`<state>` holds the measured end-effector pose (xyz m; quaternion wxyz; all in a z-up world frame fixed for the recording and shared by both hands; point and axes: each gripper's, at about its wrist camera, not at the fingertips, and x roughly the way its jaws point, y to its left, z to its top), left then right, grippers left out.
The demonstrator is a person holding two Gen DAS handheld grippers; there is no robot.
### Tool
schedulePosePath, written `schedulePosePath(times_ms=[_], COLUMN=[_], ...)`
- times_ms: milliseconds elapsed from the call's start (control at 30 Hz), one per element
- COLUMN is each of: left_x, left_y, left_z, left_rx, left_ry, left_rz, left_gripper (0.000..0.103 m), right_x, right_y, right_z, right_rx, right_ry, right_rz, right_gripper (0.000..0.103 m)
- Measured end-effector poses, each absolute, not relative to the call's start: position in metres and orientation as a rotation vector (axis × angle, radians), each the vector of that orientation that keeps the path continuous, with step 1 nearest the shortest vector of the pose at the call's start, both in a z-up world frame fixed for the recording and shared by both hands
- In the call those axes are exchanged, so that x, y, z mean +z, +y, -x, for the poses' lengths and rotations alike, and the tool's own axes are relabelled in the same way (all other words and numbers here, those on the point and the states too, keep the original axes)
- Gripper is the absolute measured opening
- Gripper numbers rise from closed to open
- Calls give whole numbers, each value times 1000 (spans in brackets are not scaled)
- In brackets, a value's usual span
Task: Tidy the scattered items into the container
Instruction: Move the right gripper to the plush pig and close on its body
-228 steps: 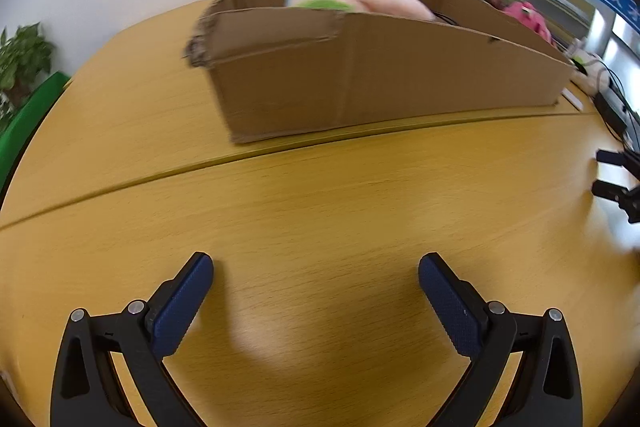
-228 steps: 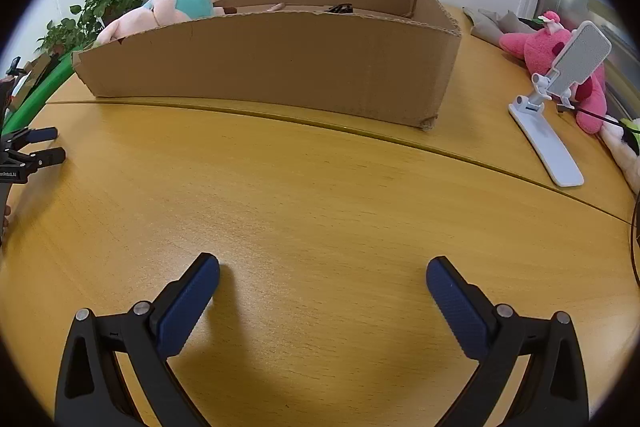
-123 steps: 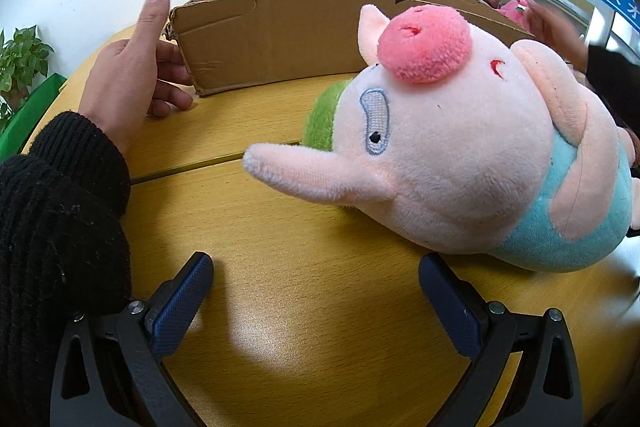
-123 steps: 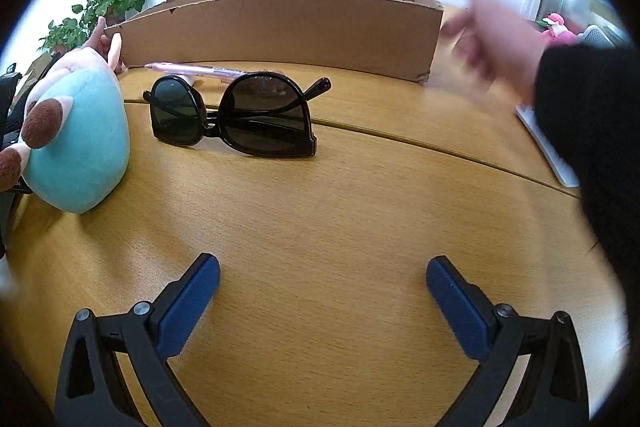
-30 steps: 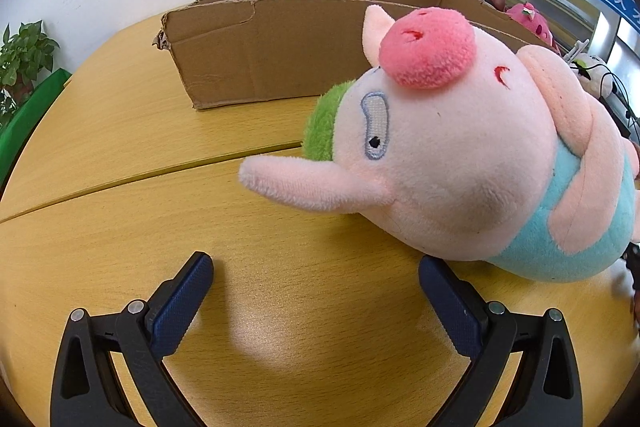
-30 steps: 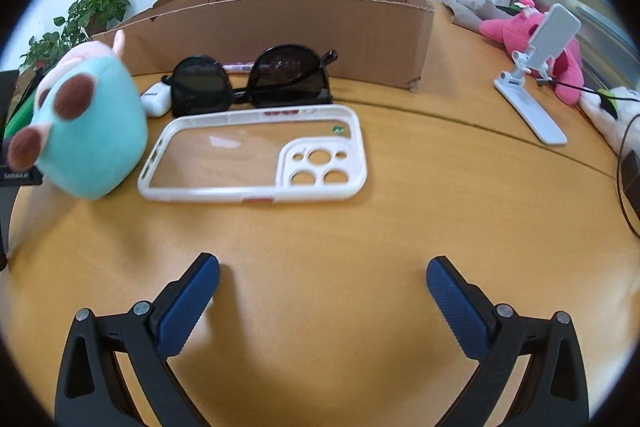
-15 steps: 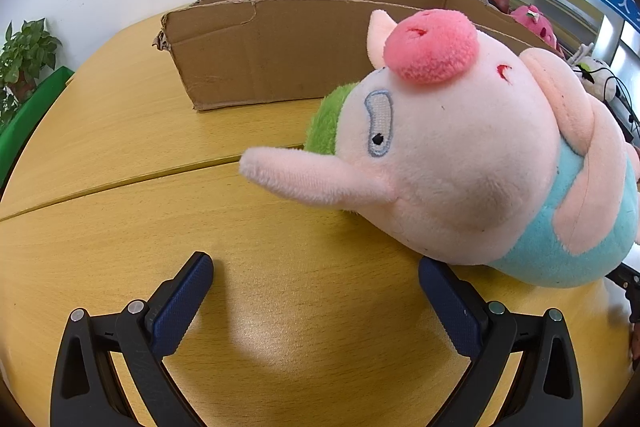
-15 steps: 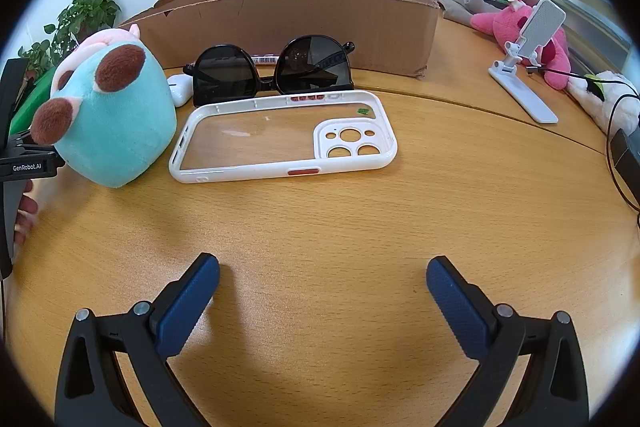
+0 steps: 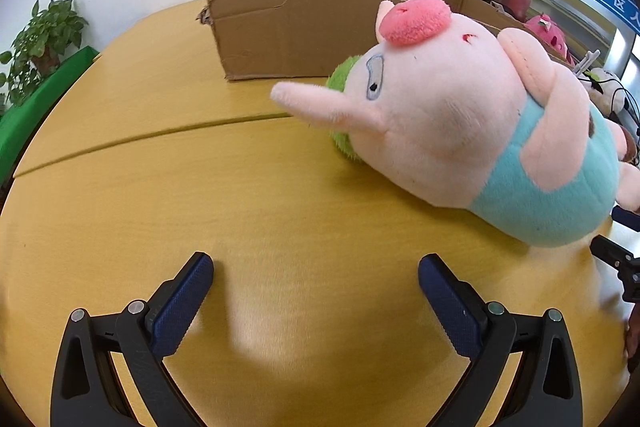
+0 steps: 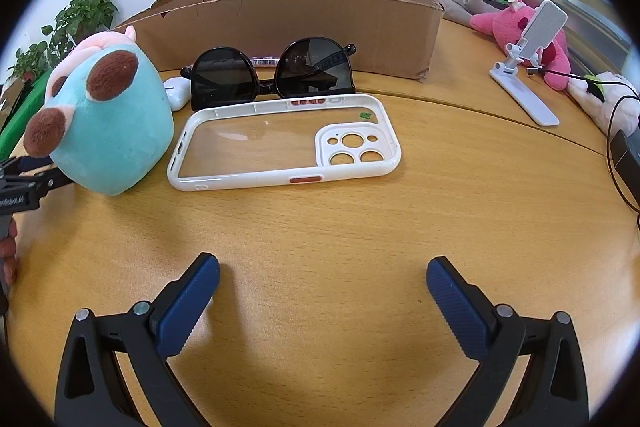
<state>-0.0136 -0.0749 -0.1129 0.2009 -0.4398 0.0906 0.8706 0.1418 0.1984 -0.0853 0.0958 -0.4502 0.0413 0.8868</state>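
A pink plush pig in a teal shirt [image 9: 460, 131] lies on its side on the wooden table, in front of the cardboard box [image 9: 296, 31]. My left gripper [image 9: 316, 291] is open and empty, short of the pig. In the right wrist view the pig [image 10: 104, 123] lies at the left, beside a white phone case [image 10: 284, 147], black sunglasses [image 10: 272, 75], a white earbud case [image 10: 178, 93] and a pen [image 10: 266, 61] before the box [image 10: 296, 27]. My right gripper [image 10: 322, 291] is open and empty, short of the phone case.
A white phone stand [image 10: 528, 67], a pink plush toy [image 10: 516, 27], a white plush [image 10: 600, 99] and cables lie at the right. A potted plant [image 9: 40, 43] and a green edge stand at the far left. My left gripper shows at the right wrist view's left edge [image 10: 24, 183].
People's hands set the pig, sunglasses, pen, phone case and earbud case out of the box onto the table and withdrew. Both grippers have shifted slightly; the right one is nearer the phone case.
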Motion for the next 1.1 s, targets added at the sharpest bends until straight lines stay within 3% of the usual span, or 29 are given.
schedulePosePath(times_ms=[367,533,667,800,967,1100], left_x=[-112,-114,-114,-114,-112,-76], left_y=[-64,-68,-62,-62,-68,-97], left_z=[17,15,19,19,18,34], left_rx=[2463,2469,2466,2465,2446,2446], left_ry=[239,234,238,234,243,151], left_rz=[1246,1247,1245,1245,1246,1135], left_gripper=[103,103,103,103,103,103], right_x=[-80,-33,-2,-6,-34,-49], right_y=[162,158,142,128,118,108], right_z=[-130,-138,-120,-83,-55,-58], right_rx=[2749,2956,3085,3127,3188,3202], right_ry=[42,61,-44,-45,165,192], right_rz=[1378,1178,1106,1212,1439,1577], right_gripper=[102,102,102,102,101,97])
